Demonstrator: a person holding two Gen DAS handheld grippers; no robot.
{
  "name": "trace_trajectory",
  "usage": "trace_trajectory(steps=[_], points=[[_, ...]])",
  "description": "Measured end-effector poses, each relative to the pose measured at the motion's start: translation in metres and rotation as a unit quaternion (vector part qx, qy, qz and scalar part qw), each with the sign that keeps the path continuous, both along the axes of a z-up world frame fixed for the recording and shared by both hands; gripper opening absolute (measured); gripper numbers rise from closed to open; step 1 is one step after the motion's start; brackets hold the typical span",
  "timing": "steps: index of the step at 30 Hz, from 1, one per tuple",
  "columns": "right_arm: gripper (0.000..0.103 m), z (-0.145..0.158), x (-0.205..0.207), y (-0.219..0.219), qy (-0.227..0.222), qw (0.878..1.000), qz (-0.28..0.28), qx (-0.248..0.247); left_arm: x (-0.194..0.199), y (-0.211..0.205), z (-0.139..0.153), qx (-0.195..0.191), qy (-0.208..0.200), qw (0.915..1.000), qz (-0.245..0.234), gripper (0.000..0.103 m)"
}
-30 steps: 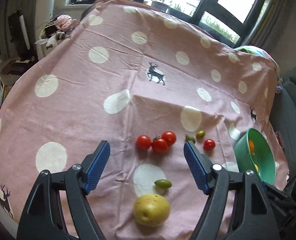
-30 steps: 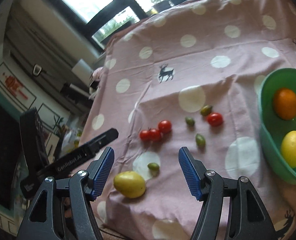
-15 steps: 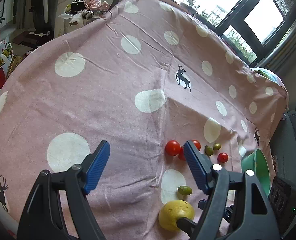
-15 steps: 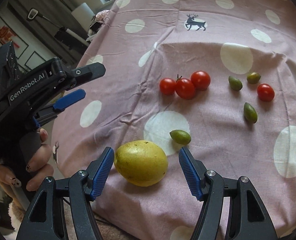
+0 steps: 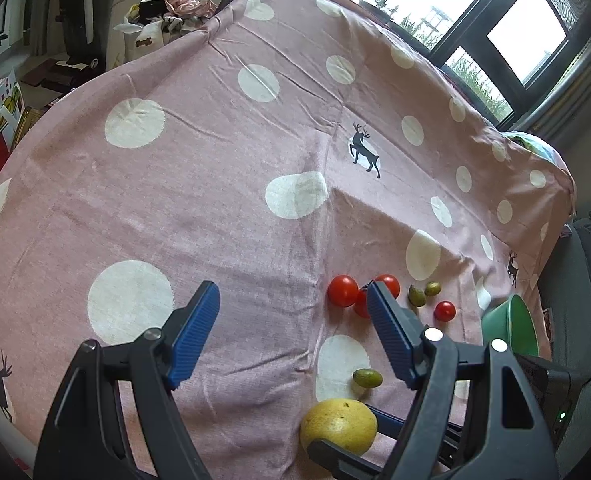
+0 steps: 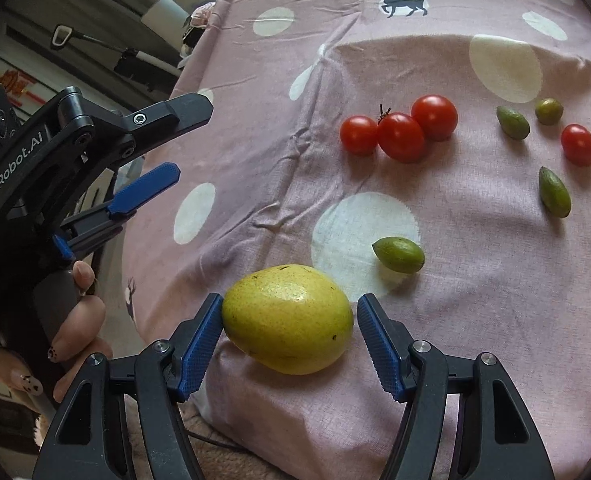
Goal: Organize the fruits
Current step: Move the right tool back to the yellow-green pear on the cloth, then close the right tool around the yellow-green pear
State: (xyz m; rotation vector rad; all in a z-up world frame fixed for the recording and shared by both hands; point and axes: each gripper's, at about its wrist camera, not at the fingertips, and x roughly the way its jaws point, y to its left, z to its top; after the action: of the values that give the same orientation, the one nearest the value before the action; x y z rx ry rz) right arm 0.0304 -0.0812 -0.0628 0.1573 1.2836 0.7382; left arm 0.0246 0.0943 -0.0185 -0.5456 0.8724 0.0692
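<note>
The right gripper has its blue ribbed pads either side of the yellow fruit, which sits near the front edge of the pink spotted cloth. The left pad touches the skin; the right one stands just off it, so the jaws are apart and nothing is clamped yet. The left gripper hangs wide open over bare cloth, holding nothing.

The risk, as I see it, is the fruit's shape: smooth, waxy-looking and egg-rounded, with a few dark flecks. If the pads close off-centre it could squirt forward or roll toward the edge. The cloth is soft and wrinkled, so it may bunch and drag under the tips.

Just beyond lies a small green oval fruit, close enough to be knocked. Farther out, three glossy red tomatoes touch in a row. The green bowl sits well off to the right.
</note>
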Motion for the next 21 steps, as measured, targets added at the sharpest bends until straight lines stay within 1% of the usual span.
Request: trace_trajectory(steps=[2, 5, 6, 8, 12, 14, 17, 19, 21], points=[[0.068, 0.000, -0.001, 0.003, -0.004, 1.000, 0.004, 0.000, 0.000, 0.000, 0.000, 0.001, 0.000, 1.0000, -0.001, 0.076], [0.068, 0.001, -0.001, 0.002, -0.006, 1.000, -0.010, 0.004, 0.000, 0.001, 0.000, -0.002, -0.001, 1.0000, 0.002, 0.076], [0.068, 0.001, 0.000, 0.000, -0.001, 1.000, -0.018, 0.007, -0.001, 0.002, 0.000, -0.003, -0.002, 1.0000, 0.003, 0.076], [0.068, 0.007, 0.002, -0.007, -0.010, 0.999, -0.038, 0.014, -0.001, 0.003, -0.001, -0.004, -0.002, 1.0000, 0.004, 0.076], [0.068, 0.019, 0.008, -0.034, -0.020, 0.995, -0.081, 0.047, 0.000, 0.003, -0.003, -0.004, 0.002, 1.0000, 0.004, 0.076], [0.068, 0.024, 0.011, -0.049, -0.035, 0.992, -0.121, 0.029, 0.002, -0.002, -0.003, -0.001, 0.003, 1.0000, -0.002, 0.076], [0.068, 0.027, 0.015, -0.067, -0.065, 0.980, -0.187, -0.032, 0.005, -0.012, -0.003, 0.005, 0.005, 0.9998, -0.018, 0.076], [0.068, 0.027, 0.018, -0.078, -0.079, 0.971, -0.215, -0.064, 0.007, -0.020, -0.003, 0.010, 0.004, 0.9995, -0.029, 0.076], [0.068, 0.025, 0.023, -0.088, -0.081, 0.965, -0.234, -0.084, 0.008, -0.027, -0.004, 0.014, 0.004, 0.9991, -0.040, 0.076]])
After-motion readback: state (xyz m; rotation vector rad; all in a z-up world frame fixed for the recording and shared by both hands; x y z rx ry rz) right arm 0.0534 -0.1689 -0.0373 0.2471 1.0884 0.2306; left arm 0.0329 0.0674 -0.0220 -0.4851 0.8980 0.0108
